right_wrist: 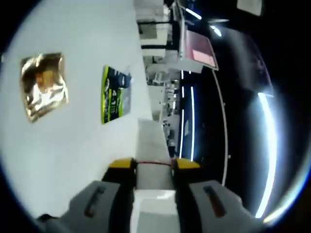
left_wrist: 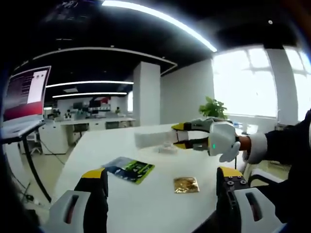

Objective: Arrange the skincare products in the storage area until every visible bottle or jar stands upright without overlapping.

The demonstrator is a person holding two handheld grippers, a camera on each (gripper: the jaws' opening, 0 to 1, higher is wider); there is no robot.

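A person's gloved hand holds my right gripper above the far side of the white table, shut on a long white box that lies level in the air. In the right gripper view the same white box runs forward from between the yellow-tipped jaws of that gripper. My left gripper hangs low over the near table edge, jaws wide apart and holding nothing. A green and black sachet and a gold foil sachet lie flat on the table.
A laptop on a raised stand is off the table's left side. A potted plant stands by the bright windows behind the table. Office desks line the back of the room. A dark sleeve reaches in from the right.
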